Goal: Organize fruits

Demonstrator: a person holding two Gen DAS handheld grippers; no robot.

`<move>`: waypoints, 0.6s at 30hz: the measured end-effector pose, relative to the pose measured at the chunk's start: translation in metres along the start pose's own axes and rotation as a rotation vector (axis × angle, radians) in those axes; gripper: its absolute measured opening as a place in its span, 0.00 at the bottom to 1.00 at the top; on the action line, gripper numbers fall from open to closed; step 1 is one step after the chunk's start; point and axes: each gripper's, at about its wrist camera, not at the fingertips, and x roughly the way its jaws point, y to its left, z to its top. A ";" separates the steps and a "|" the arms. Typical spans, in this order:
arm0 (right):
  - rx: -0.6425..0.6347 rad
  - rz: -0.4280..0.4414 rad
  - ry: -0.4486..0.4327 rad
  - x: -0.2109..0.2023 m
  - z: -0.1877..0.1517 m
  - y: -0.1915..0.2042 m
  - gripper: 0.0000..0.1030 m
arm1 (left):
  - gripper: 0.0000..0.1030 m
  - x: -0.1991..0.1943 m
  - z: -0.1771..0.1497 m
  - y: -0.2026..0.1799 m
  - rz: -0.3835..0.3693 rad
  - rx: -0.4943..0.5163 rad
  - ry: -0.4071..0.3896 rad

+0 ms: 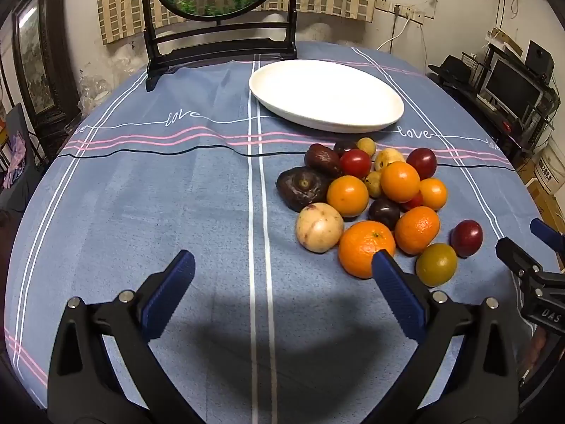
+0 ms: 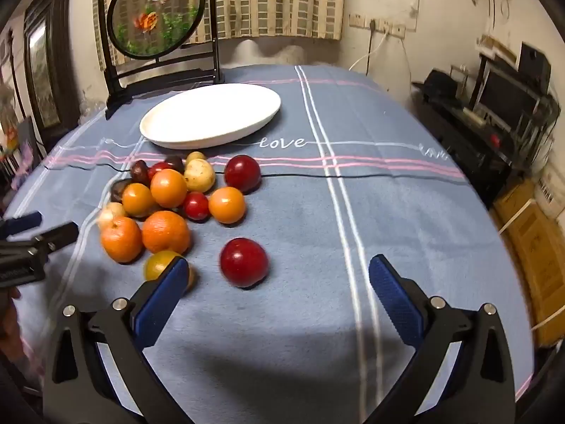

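A heap of fruit [image 1: 378, 198] lies on the blue tablecloth: oranges, dark red plums, pale round fruits, dark brown ones and a yellow-green one [image 1: 436, 264]. Behind it stands a white oval plate [image 1: 325, 93], bare. My left gripper [image 1: 284, 265] hangs open over the cloth, its right finger in front of a big orange [image 1: 363, 247]. My right gripper [image 2: 279, 272] is open too; a lone red plum [image 2: 243, 262] lies just beyond its fingertips, and the heap [image 2: 169, 205] and plate [image 2: 212, 115] lie further left. The right gripper [image 1: 529, 247] shows at the left wrist view's right edge, the left gripper [image 2: 31, 233] at the right wrist view's left edge.
A black framed round fish screen [image 1: 219, 10] stands at the table's far edge behind the plate. A thin black cable [image 2: 353, 176] runs across the cloth. Shelves with electronics [image 2: 494, 113] and cardboard boxes [image 2: 536, 247] line the right side beyond the table's edge.
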 end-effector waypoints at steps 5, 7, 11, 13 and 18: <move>0.023 0.033 0.024 0.000 0.002 0.006 0.99 | 0.98 0.000 -0.001 0.001 -0.002 -0.004 0.003; 0.028 0.041 0.009 -0.004 -0.003 0.007 0.99 | 0.98 -0.001 -0.002 0.001 -0.004 -0.005 0.003; 0.012 0.054 0.017 -0.002 0.000 0.009 0.99 | 0.98 -0.005 -0.004 -0.005 -0.009 -0.006 0.009; -0.003 0.061 0.009 -0.003 -0.002 0.012 0.99 | 0.98 -0.006 -0.005 -0.006 -0.012 -0.006 0.011; -0.026 0.051 0.000 -0.005 -0.003 0.015 0.99 | 0.98 -0.002 -0.004 -0.006 -0.015 0.003 0.014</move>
